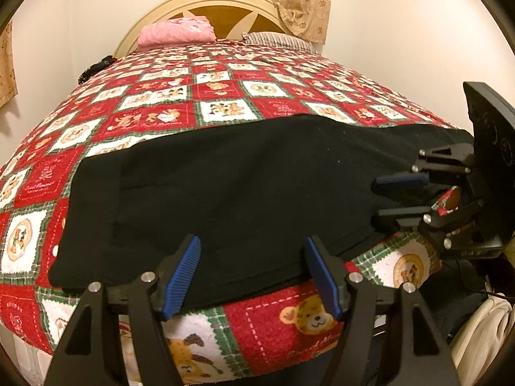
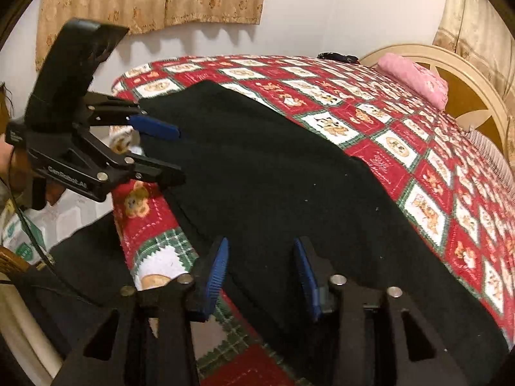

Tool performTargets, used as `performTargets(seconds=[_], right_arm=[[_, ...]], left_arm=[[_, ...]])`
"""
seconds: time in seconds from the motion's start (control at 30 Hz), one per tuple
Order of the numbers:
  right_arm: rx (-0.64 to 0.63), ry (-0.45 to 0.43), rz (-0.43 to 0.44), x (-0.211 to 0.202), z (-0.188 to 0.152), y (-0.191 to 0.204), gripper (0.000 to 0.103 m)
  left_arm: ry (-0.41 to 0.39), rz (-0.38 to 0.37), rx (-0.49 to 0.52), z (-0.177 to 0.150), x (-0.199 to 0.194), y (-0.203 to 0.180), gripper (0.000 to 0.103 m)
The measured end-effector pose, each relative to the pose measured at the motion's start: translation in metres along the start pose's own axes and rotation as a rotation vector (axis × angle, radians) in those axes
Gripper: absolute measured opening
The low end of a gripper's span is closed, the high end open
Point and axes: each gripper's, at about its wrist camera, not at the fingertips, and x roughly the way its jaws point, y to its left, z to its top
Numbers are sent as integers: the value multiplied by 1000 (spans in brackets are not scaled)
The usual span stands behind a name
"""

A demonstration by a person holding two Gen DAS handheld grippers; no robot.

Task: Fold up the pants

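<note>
Left gripper (image 1: 252, 273) nearest, fingers wide apart, empty, over near hem of black pants (image 1: 225, 186) flat on checked quilt (image 1: 206, 96). Right gripper (image 2: 260, 273) likewise spread, empty. Probably pre-grasp: next, pinch near edge, fold far.

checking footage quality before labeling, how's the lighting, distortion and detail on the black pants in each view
Left wrist view: warm yellowish light, strong fisheye bulge in the bedspread, dark vignette in the corners; the pants read as a near-featureless black, seams faint. Right wrist view: same warm cast and curvature; pants show only lint specks, and the left gripper is slightly soft.
</note>
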Motion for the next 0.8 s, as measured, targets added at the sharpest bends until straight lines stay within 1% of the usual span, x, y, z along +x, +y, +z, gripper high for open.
performTargets(seconds=[0.07,0.1,0.17,0.27,0.3,0.43,0.53,0.57,0.67,0.73,0.77,0.8], right_arm=[[0,0,10,-1,1,1,25],[-7,-2,14,-3,1,4,19],[-12,5,39,-2,2,6,13],[-20,11,47,-2,2,10,4],[-22,8,52,-3,3,11,3],[-33,2,67,-11,5,16,2],[-42,-4,86,-20,6,20,2],[-44,0,88,-20,6,22,2],[-59,32,55,-2,-3,24,3],[-13,11,77,-2,-3,18,3],[0,15,83,-3,-2,15,5],[1,19,82,-5,-2,14,11]], left_arm=[[-3,-5,-1,-1,0,1,70],[-4,-8,-1,-1,0,1,70],[-5,-14,-2,-1,-1,2,70],[-2,-19,1,-1,-2,3,70],[-1,-17,3,0,-4,3,70],[-4,20,-11,2,-11,12,70],[-18,27,-33,4,-16,21,70],[-20,27,-40,4,-16,23,70],[-22,30,-43,6,-15,21,70],[-28,26,-30,7,-17,17,70],[-35,27,-22,9,-18,14,70],[-41,27,-17,10,-18,12,70]])
